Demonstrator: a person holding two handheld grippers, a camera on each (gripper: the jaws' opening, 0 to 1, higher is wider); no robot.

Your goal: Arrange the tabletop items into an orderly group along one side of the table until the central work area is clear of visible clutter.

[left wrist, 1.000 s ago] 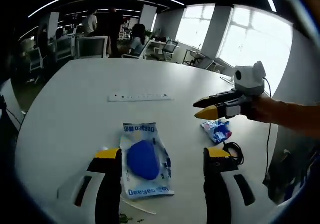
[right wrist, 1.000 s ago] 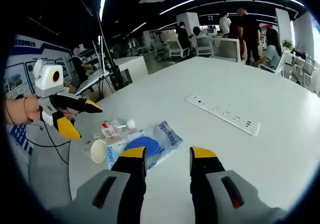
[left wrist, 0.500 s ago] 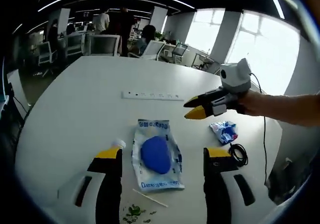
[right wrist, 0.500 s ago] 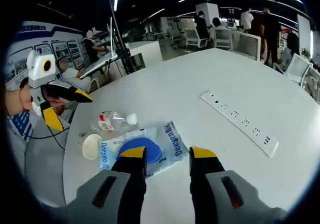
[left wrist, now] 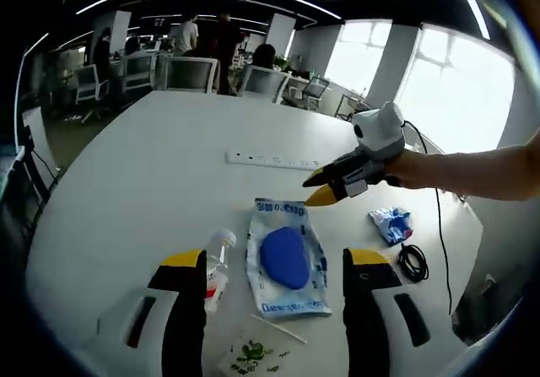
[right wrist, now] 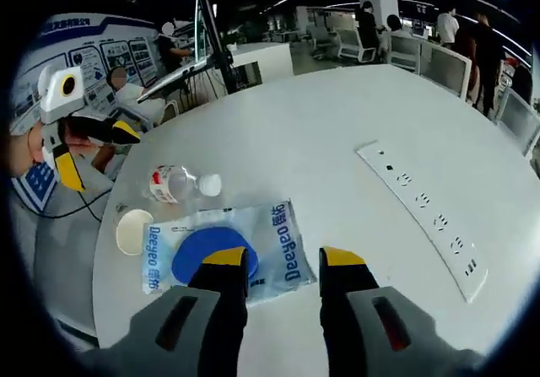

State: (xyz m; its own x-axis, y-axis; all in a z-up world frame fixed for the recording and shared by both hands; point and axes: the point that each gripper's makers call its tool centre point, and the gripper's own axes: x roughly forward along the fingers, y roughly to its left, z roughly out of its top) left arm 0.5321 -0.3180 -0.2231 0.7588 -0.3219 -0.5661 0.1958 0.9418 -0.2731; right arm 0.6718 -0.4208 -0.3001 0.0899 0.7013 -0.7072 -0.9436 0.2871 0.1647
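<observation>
A clear packet with a blue round pad [left wrist: 287, 257] lies flat on the white table [left wrist: 135, 175], just ahead of my left gripper [left wrist: 276, 267], which is open and empty. A small plastic bottle [left wrist: 218, 259] lies on its side by the left jaw. My right gripper [left wrist: 321, 187] comes in from the right and hovers over the packet's far end. In the right gripper view the packet [right wrist: 224, 246] sits right under my open right gripper [right wrist: 284, 261]. The bottle [right wrist: 173, 183] and a white cup [right wrist: 133, 229] lie beyond it, with the left gripper [right wrist: 97, 153] at the far left.
A white power strip [left wrist: 270, 159] [right wrist: 426, 208] lies across the far middle of the table. A crumpled blue-white wrapper [left wrist: 392, 223] and a coiled black cable [left wrist: 413, 261] sit at the right. A green-printed scrap [left wrist: 249, 356] and a thin white stick [left wrist: 278, 329] lie near me. Chairs and people stand beyond.
Both views have shifted with my hands. The right gripper has closed in over the packet's far end. The bottle and green scrap have come into the left gripper view.
</observation>
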